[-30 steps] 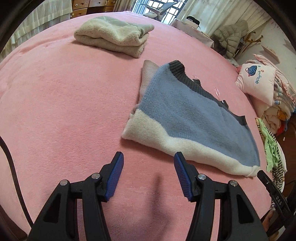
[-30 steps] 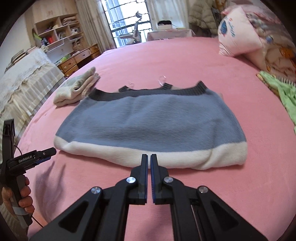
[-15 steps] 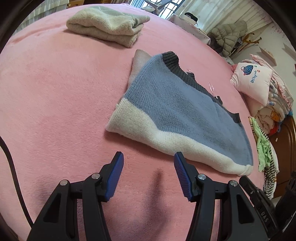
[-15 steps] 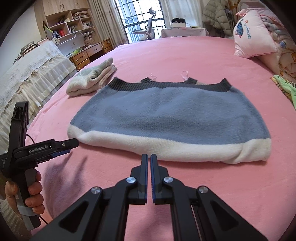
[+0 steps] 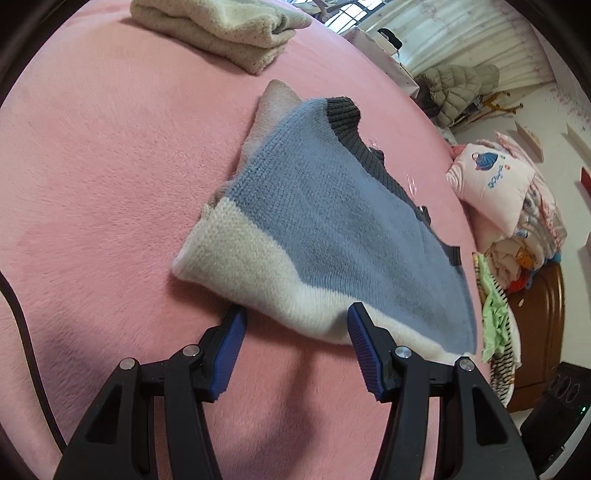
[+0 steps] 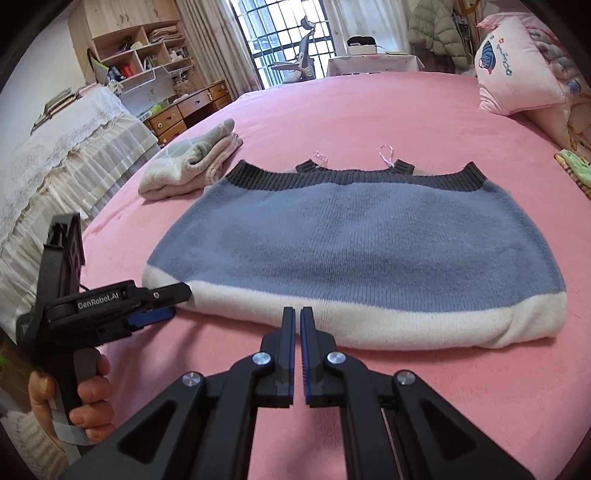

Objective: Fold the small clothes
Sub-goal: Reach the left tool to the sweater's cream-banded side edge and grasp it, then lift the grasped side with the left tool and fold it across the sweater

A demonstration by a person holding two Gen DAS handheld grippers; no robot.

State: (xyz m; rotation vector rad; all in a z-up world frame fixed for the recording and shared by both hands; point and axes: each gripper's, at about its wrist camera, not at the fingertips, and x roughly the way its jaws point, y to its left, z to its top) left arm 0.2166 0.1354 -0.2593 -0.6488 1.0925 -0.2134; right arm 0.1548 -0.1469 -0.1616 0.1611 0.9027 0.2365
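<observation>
Left gripper (image 5: pixel 293 323) jaws wide open at the knit sweater's (image 5: pixel 332 229) cream hem, right gripper (image 6: pixel 297 319) jaws nearly closed, empty, just short of that hem

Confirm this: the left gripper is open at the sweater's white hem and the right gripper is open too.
Only the last part is wrong. The right gripper is shut, empty, just short of the sweater, as the right wrist view shows. The left gripper is open at the white hem.

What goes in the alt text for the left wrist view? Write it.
Open left tongs straddle the cream hem of a blue knit sweater lying flat on a pink blanket. A folded beige garment lies beyond; a pink pillow sits at right.
</observation>
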